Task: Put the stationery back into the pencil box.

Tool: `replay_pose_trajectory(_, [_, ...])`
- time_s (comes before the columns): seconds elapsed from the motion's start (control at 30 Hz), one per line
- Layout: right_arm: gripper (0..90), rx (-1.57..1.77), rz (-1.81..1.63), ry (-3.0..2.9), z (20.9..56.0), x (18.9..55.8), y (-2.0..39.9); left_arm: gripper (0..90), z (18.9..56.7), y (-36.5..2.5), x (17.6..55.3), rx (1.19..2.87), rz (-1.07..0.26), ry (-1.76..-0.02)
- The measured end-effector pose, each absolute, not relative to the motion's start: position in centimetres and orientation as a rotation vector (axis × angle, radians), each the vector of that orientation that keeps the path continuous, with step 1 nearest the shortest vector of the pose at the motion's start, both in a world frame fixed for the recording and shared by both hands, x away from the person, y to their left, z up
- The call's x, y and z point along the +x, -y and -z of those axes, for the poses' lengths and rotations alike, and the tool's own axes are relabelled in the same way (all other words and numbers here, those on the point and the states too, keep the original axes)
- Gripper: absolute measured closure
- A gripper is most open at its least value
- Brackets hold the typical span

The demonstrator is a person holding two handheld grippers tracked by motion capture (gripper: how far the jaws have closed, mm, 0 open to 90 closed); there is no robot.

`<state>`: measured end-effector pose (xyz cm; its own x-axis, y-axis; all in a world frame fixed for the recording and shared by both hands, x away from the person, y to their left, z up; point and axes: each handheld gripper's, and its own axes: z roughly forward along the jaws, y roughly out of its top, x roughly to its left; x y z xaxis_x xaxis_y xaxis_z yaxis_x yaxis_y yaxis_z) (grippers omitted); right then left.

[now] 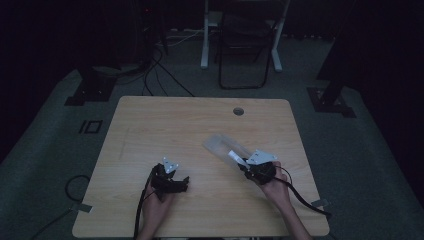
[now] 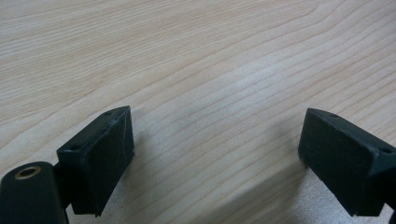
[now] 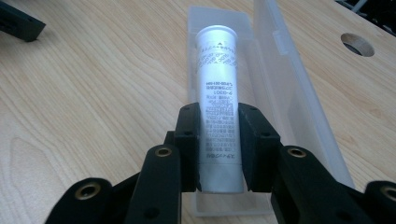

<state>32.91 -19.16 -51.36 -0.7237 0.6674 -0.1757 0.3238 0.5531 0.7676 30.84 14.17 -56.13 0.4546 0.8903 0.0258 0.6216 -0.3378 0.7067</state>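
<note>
A clear plastic case (image 3: 285, 93) lies open on the wooden table (image 1: 165, 125), and everything here can be placed from it. In the right gripper view its shallow tray runs away from the camera, with the hinged lid folded out flat along the tray's right edge. A silver tube (image 3: 218, 88) with dark printed lettering lies lengthwise over the tray, its rounded end pointing to the case's far end. The right gripper (image 3: 218, 149) pinches this tube near the case's near end: both black pads press flat against the tube's sides, one on each side, so the jaws stand partly closed on it. Whether the tube rests on the tray floor or is held just above it cannot be told. Beyond the case's lid, a round cable hole (image 3: 357, 44) is cut into the tabletop. In the high view the case (image 1: 225, 146) sits right of the table's middle, angled, with the right gripper (image 1: 246, 163) at its near end. The left gripper (image 1: 186, 183) is well apart from the case, on its left, held low over bare wood. Its jaws are spread wide with only tabletop between them, as the left gripper view (image 2: 215, 163) shows.
</note>
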Motion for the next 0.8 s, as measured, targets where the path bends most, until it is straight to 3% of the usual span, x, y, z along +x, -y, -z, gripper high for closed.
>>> replay_pose_trajectory(0.8, [71.4,0.850,-0.994,-2.326,52.7,34.5,18.7,10.8,56.1,-14.2,30.8,2.076,-0.552,-1.257])
